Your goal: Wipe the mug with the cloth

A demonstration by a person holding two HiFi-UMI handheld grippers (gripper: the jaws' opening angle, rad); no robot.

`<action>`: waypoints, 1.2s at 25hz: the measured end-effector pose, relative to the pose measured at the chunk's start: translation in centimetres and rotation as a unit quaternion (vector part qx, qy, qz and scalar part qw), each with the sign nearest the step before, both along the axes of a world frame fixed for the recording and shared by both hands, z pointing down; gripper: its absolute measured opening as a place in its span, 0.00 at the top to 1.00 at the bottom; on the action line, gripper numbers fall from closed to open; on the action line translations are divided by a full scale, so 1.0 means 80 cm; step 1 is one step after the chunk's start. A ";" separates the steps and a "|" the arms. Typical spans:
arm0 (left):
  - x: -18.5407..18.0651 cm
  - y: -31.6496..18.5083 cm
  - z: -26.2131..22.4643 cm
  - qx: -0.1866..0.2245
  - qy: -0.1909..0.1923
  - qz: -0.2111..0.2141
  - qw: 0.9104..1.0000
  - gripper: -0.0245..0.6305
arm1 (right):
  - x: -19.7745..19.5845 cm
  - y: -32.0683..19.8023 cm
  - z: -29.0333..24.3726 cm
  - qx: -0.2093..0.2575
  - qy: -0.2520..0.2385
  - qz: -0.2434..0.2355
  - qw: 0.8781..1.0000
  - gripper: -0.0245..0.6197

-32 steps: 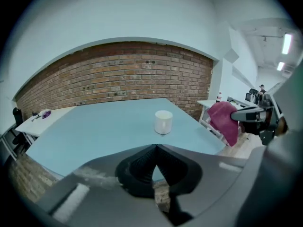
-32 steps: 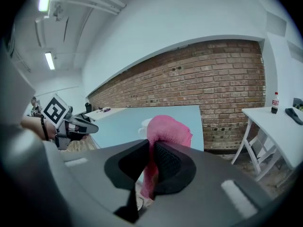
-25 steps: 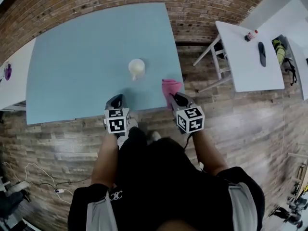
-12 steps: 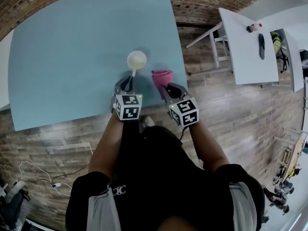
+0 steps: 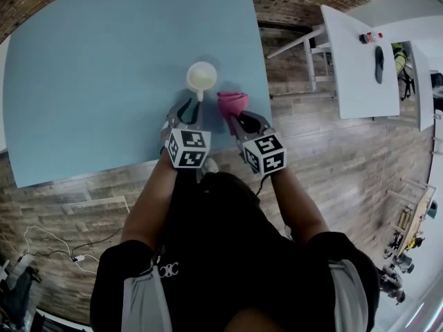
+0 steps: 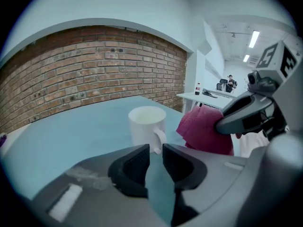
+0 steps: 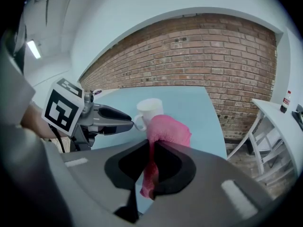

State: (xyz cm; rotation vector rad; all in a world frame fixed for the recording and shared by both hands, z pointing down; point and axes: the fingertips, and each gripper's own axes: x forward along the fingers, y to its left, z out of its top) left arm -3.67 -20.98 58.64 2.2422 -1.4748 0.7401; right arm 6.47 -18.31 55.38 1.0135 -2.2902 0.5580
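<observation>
- We are judging the task as barely begun: no wiping is showing yet, and the pink cloth [image 7: 169, 129] is sitting just right of the white mug [image 5: 201, 76] without touching it.
- We are gripping the cloth with the right gripper [image 7: 154, 148]; its jaws are pressing together on a fold, with the bunched bulk sticking out beyond the tips and a tail hanging down between them.
- We are bringing the left gripper [image 6: 155, 151] up to the mug's near side. Its jaws have just been opening and are standing a narrow gap apart, with nothing between them; the mug's handle is lying just beyond that gap.
- What we are still facing, as we read it: taking the handle to steady the mug, bringing the cloth against it, and rubbing it over.
- The mug is standing upright on the blue table [image 5: 104, 61], toward the near right corner, with its long axis running vertical and its mouth facing up.
- Its handle is pointing toward the near edge, straight at the left gripper.
- We are not making out whether the cloth's lower end is resting on the table.
</observation>
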 end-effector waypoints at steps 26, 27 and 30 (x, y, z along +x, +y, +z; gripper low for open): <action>0.035 -0.025 0.004 -0.023 0.020 0.021 0.999 0.78 | 0.010 -0.003 -0.002 0.004 0.016 0.003 1.000 0.90; 0.035 -0.026 0.007 -0.025 0.018 0.019 0.999 0.78 | 0.012 -0.002 -0.001 0.003 0.017 0.004 1.000 0.90; 0.034 -0.026 0.010 -0.027 0.011 0.017 0.999 0.78 | 0.014 0.000 -0.001 0.001 0.020 0.005 1.000 0.90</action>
